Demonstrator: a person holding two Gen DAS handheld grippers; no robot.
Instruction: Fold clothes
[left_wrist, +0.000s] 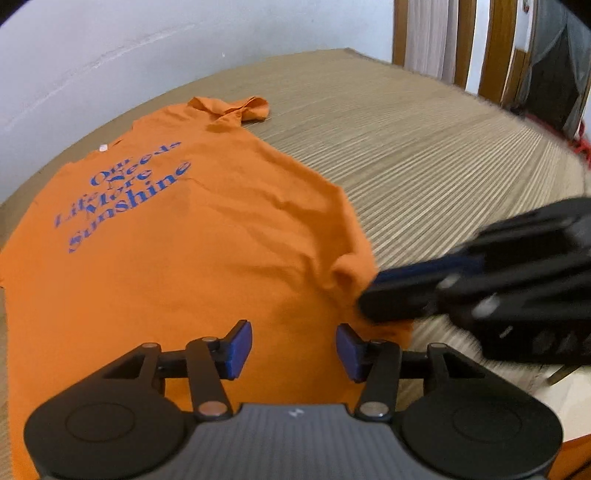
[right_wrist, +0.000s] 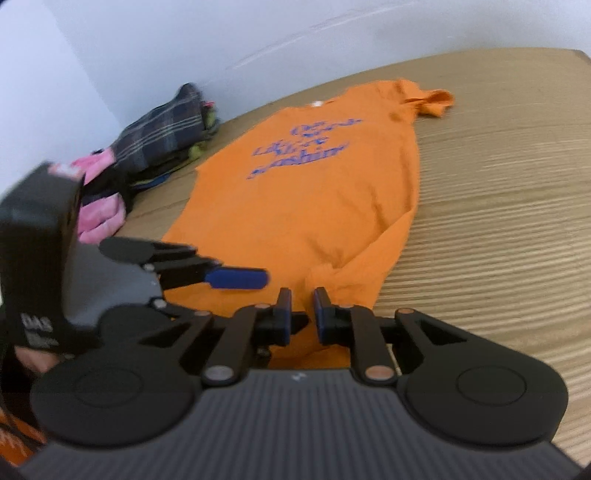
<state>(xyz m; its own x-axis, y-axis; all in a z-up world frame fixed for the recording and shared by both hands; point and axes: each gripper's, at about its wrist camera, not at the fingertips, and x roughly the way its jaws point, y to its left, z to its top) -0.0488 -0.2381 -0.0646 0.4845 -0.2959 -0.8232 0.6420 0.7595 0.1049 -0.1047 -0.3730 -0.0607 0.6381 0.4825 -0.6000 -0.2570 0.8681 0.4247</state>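
Observation:
An orange T-shirt (left_wrist: 166, 277) (right_wrist: 314, 203) with blue lettering lies spread face up on a striped woven mat (left_wrist: 424, 166), neck toward the wall. My left gripper (left_wrist: 293, 350) hovers open over the shirt's near hem, nothing between its blue pads. My right gripper (right_wrist: 302, 314) is at the hem's right corner, jaws a narrow way apart with orange cloth showing in the gap. A small pucker of cloth (right_wrist: 325, 275) rises just beyond its tips. In the left wrist view the right gripper (left_wrist: 369, 299) comes in blurred from the right. One left pad (right_wrist: 240, 278) shows in the right wrist view.
A pile of clothes, plaid (right_wrist: 159, 144) over pink (right_wrist: 99, 210), lies against the white wall left of the shirt. The mat (right_wrist: 498, 221) stretches to the right of the shirt. Wooden posts and a curtain (left_wrist: 461, 40) stand beyond the mat's far edge.

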